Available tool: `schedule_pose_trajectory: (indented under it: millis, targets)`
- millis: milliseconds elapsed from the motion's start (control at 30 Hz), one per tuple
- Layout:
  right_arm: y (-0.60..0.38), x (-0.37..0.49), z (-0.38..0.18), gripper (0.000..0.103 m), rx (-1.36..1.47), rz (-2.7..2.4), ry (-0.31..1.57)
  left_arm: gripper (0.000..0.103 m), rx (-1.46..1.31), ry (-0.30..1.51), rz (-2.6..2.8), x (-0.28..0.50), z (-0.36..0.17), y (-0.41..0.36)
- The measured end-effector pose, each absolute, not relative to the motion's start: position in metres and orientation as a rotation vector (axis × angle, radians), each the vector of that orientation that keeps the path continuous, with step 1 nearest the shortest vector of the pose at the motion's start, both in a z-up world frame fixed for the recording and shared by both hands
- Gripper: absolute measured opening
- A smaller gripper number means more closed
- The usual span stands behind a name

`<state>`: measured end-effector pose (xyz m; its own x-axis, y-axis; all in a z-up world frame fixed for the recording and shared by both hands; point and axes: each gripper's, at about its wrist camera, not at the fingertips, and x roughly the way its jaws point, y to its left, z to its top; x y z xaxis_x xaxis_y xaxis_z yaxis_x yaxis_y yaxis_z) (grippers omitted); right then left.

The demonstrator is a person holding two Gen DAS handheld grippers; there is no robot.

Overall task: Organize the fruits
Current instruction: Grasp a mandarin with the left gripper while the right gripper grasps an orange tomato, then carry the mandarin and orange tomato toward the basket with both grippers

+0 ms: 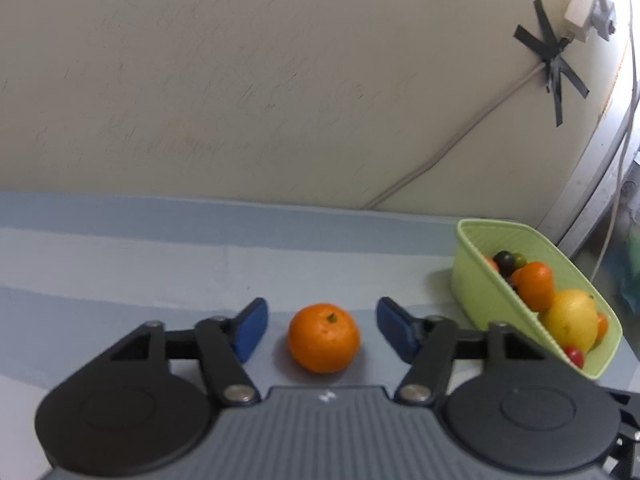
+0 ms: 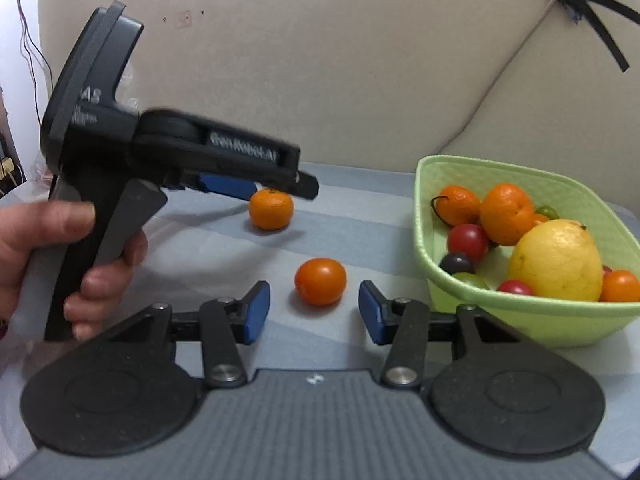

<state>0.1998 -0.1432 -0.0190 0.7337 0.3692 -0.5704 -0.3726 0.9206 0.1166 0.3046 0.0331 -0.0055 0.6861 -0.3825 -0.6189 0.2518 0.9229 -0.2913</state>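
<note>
A mandarin (image 1: 323, 337) lies on the blue striped cloth between the blue pads of my left gripper (image 1: 322, 330), with a gap on each side, so the gripper is open around it. In the right wrist view the same mandarin (image 2: 271, 208) sits under the left gripper (image 2: 276, 190), held by a hand (image 2: 60, 256). A smaller orange fruit (image 2: 320, 281) lies between the pads of my right gripper (image 2: 314, 312), which do not touch it. The green basket (image 2: 516, 320) to the right holds a lemon (image 2: 557, 260), oranges and small round fruits.
A beige cushioned backrest (image 1: 280, 80) with black tape crosses and a white cable rises behind the cloth. The basket (image 1: 480, 292) stands near the surface's right edge. Wires hang at the far left in the right wrist view.
</note>
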Motion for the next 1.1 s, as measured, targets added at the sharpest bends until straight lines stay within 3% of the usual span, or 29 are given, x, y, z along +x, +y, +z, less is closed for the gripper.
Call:
schedule_pose_trajectory:
  millis: [67, 167, 333, 533, 733, 933, 1100]
  targets:
    - [-0.141, 0.202, -0.020, 0.043, -0.014, 0.404, 0.640, 0.036, -0.205, 0.724, -0.360, 0.303, -0.007, 0.037]
    - [-0.139, 0.207, -0.020, 0.032, -0.017, 0.393, 0.636, 0.036, -0.200, 0.723, -0.375, 0.300, -0.007, 0.036]
    - [-0.150, 0.192, -0.013, 0.032, 0.025, 0.418, 0.621, 0.036, -0.212, 0.733, -0.404, 0.267, 0.007, 0.040]
    - [-0.172, 0.122, -0.003, 0.032, 0.032, 0.500, 0.586, 0.036, -0.240, 0.732, -0.463, 0.175, 0.022, 0.055]
    - [-0.182, 0.052, -0.003, 0.032, 0.016, 0.548, 0.553, 0.036, -0.241, 0.739, -0.500, 0.083, 0.017, 0.061]
    - [-0.179, 0.030, -0.019, 0.032, -0.036, 0.542, 0.567, 0.036, -0.212, 0.752, -0.479, 0.043, 0.000, 0.049]
    - [-0.180, 0.022, -0.025, 0.033, -0.031, 0.520, 0.578, 0.048, -0.194, 0.726, -0.457, 0.032, 0.001, 0.045]
